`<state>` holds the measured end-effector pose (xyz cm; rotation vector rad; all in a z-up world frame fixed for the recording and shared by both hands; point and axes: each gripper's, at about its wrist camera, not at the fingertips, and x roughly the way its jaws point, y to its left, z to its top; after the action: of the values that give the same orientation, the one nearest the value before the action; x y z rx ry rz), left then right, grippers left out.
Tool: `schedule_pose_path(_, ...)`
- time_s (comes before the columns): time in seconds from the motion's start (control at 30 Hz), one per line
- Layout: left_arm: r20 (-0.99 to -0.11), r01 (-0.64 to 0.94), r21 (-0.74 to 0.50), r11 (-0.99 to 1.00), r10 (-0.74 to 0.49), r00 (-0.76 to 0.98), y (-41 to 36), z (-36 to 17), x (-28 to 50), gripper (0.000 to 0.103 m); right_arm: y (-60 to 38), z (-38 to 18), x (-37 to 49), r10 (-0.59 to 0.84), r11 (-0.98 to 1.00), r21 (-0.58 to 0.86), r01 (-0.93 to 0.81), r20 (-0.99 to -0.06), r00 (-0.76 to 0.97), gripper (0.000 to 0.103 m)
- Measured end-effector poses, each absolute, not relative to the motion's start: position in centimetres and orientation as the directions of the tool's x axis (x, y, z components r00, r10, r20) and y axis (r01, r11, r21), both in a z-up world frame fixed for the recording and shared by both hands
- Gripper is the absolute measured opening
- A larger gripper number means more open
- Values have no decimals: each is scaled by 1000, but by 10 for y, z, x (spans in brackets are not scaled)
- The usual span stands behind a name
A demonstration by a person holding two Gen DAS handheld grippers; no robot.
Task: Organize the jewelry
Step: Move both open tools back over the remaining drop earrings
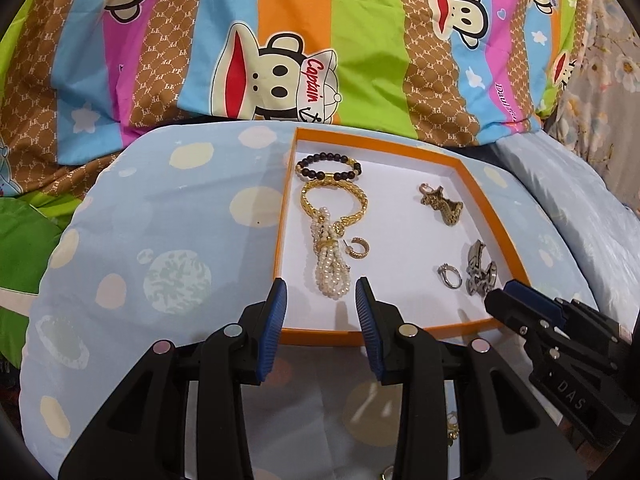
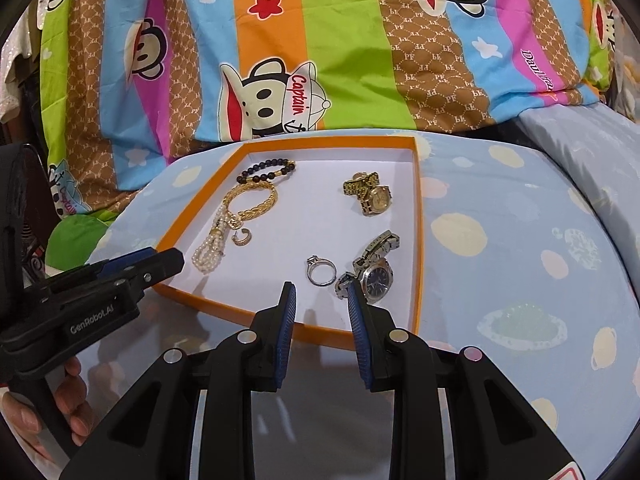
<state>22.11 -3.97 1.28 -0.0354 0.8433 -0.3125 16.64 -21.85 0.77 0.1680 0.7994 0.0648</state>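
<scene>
An orange-rimmed box (image 1: 496,196) (image 2: 418,216) with a white floor lies on a pale blue spotted cushion. Inside it are a black bead bracelet (image 1: 328,166) (image 2: 266,171), a gold braided bracelet (image 1: 334,200) (image 2: 256,202), a pearl strand (image 1: 332,268) (image 2: 210,248), a gold hoop earring (image 1: 358,249) (image 2: 243,237), a gold watch (image 1: 442,204) (image 2: 368,192), a silver ring (image 1: 450,276) (image 2: 320,271) and a silver watch (image 1: 482,266) (image 2: 374,268). My left gripper (image 1: 320,292) is open and empty over the box's near left edge. My right gripper (image 2: 320,296) is open and empty near the ring and silver watch.
The spotted cushion (image 1: 160,240) (image 2: 520,240) lies in front of a bright striped cartoon-monkey blanket (image 1: 280,40) (image 2: 320,40). A small gold item (image 1: 452,430) lies on the cushion below my left gripper. A hand (image 2: 60,404) holds the left gripper's handle.
</scene>
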Motion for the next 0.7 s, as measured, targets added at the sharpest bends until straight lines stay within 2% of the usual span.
schedule_pose_path(0.17, -729, 259, -132, 957, -271, 629, -43, 13, 213, 34, -222, 8, 163, 113, 986, 165, 8, -708, 697, 27)
schedule_pose_path(0.3, -723, 248, -161, 955, -285, 630, -40, 18, 210, 34, -223, 15, 158, 122, 983, 181, 10, -700, 704, 27)
schedule_pose_path(0.43, -697, 237, -189, 953, -300, 652, -30, 35, 196, 35, -220, 29, 136, 139, 982, 187, -13, -678, 722, 27)
schedule_pose_path(0.5, -687, 239, -203, 949, -312, 656, -23, 42, 185, 38, -215, 31, 123, 149, 982, 186, -27, -680, 718, 27)
schedule_pose_path(0.7, -693, 256, -198, 946, -320, 646, -20, 43, 154, 40, -197, 22, 87, 184, 977, 204, -55, -696, 694, 27)
